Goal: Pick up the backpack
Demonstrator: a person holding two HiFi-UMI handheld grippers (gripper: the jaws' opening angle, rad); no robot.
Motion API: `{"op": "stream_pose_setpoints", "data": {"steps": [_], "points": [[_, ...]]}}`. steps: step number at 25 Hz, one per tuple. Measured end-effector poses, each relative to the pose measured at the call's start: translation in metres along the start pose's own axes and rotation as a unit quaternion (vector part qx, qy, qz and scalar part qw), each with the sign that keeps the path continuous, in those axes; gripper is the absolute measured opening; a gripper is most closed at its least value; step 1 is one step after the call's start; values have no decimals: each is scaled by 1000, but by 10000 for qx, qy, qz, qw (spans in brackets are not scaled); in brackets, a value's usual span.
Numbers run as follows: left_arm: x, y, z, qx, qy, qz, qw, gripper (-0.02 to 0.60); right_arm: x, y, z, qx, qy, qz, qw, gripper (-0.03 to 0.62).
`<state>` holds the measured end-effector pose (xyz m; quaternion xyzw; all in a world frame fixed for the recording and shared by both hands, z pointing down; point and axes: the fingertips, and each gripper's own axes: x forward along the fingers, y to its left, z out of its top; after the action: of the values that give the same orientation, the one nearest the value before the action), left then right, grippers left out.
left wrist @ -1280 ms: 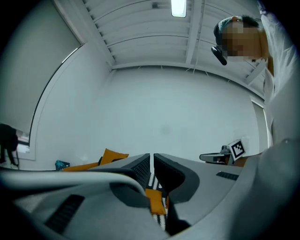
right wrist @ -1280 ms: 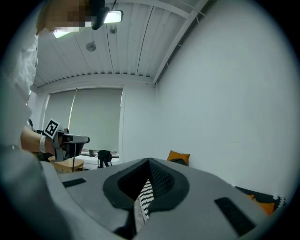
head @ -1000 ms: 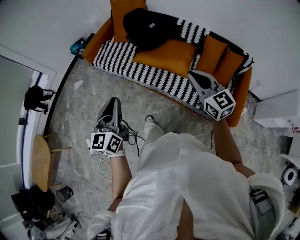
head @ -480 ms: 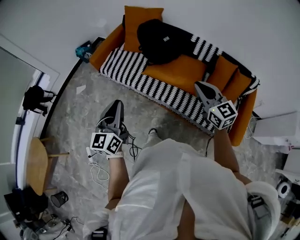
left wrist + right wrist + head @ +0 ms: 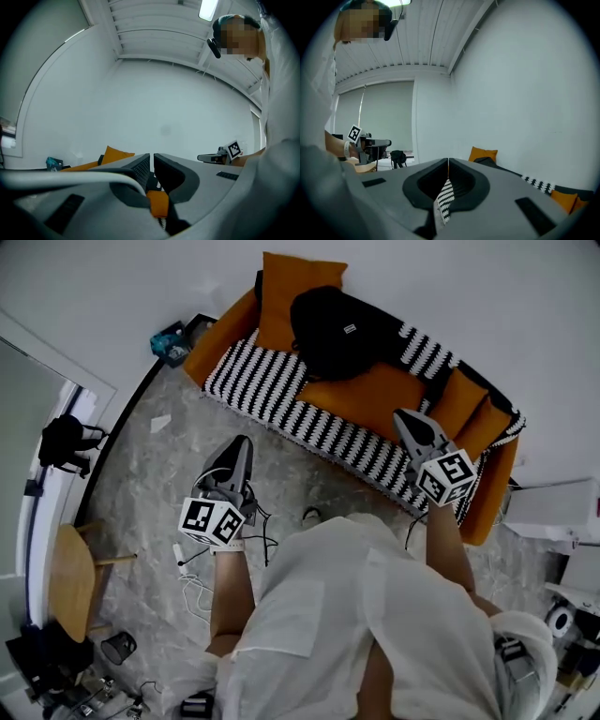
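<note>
A black backpack (image 5: 339, 332) lies on the orange sofa (image 5: 225, 329), leaning against the back cushions near its left end. In the head view my left gripper (image 5: 244, 442) is held over the floor in front of the sofa, jaws shut and empty. My right gripper (image 5: 401, 415) hovers over the striped seat cover near the sofa's right end, also shut with nothing in it. In the right gripper view the backpack (image 5: 490, 162) shows as a dark shape beside an orange cushion (image 5: 483, 153). Both grippers are well short of the backpack.
A black-and-white striped cover (image 5: 272, 395) drapes the sofa seat. Cables (image 5: 192, 577) trail over the marble floor by my feet. A round wooden side table (image 5: 70, 582) stands at the left, near a glass partition (image 5: 37, 474). White furniture (image 5: 553, 512) sits to the sofa's right.
The sofa and backpack have drawn closer and shifted right in the head view as the person walks toward them. Both grippers have advanced with the body, still shut.
</note>
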<state>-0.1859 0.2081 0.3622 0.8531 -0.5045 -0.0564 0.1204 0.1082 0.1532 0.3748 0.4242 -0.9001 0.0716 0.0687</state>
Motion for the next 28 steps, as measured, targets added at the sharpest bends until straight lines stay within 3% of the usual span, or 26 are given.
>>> {"op": "stream_pose_setpoints", "data": {"steps": [12,22,28], "points": [[57,18,-20,-232,299,-283,9989,44,51,-34,-22,133,354,85,9992,20],[181,45,-18,-344,456,-549,9969,44,157,-108,-11,-197,633,559,9962,20],[255,56,-23,-360,547,-690,9955,44,207,-147,-15,-100,701,863,9937,20]]}}
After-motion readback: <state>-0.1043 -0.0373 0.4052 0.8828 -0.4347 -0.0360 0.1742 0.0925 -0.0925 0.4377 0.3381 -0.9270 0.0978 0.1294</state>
